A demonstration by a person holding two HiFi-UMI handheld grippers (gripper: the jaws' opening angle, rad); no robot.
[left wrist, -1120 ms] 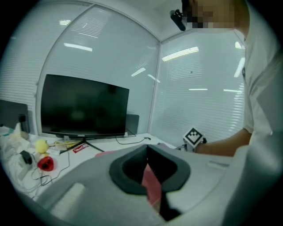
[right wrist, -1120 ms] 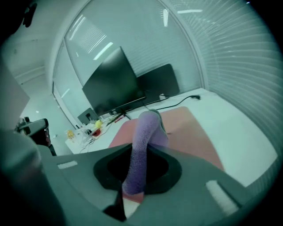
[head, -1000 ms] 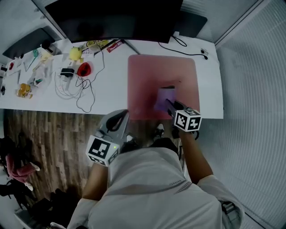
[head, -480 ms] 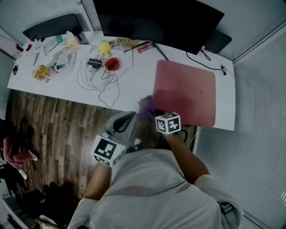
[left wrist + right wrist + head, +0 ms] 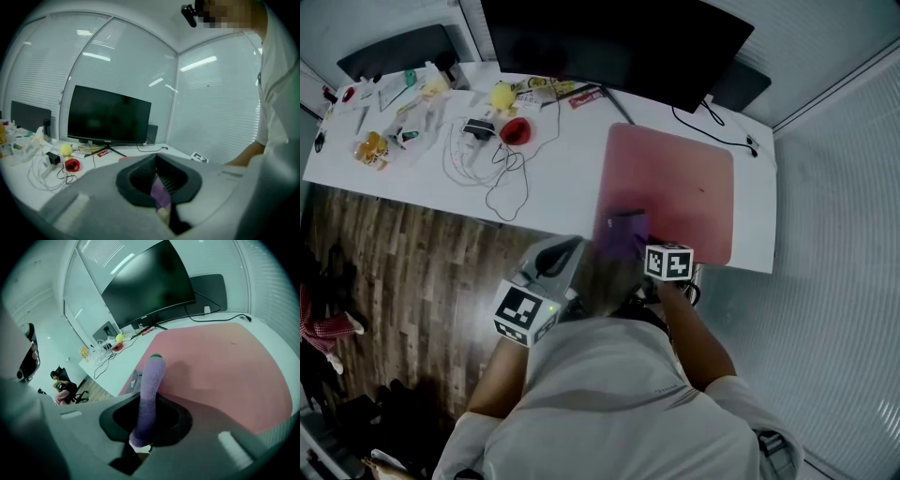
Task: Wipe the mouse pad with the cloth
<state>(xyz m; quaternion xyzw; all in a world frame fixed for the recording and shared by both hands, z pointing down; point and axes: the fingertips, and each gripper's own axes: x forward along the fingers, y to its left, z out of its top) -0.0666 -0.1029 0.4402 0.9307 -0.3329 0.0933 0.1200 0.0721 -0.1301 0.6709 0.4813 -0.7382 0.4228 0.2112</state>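
A pink mouse pad (image 5: 675, 183) lies on the right end of the white desk (image 5: 553, 178). My right gripper (image 5: 639, 246) is shut on a purple cloth (image 5: 622, 234), which rests on the pad's near-left corner. In the right gripper view the cloth (image 5: 150, 385) stands up from between the jaws, over the mouse pad (image 5: 225, 366). My left gripper (image 5: 569, 247) hangs over the floor just left of the cloth, off the desk's front edge, with its jaws together. A sliver of purple (image 5: 161, 194) shows in the slit between those jaws.
A dark monitor (image 5: 609, 37) stands at the back of the desk. Tangled white cables (image 5: 478, 164), a red object (image 5: 514, 131), a yellow ball (image 5: 501, 96) and small clutter fill the desk's left half. Wooden floor (image 5: 403, 281) lies below; blinds close the right side.
The right gripper dragged the cloth from the pad's middle to its near-left edge, then slightly back onto the near-left corner. The left gripper stayed below the desk edge.
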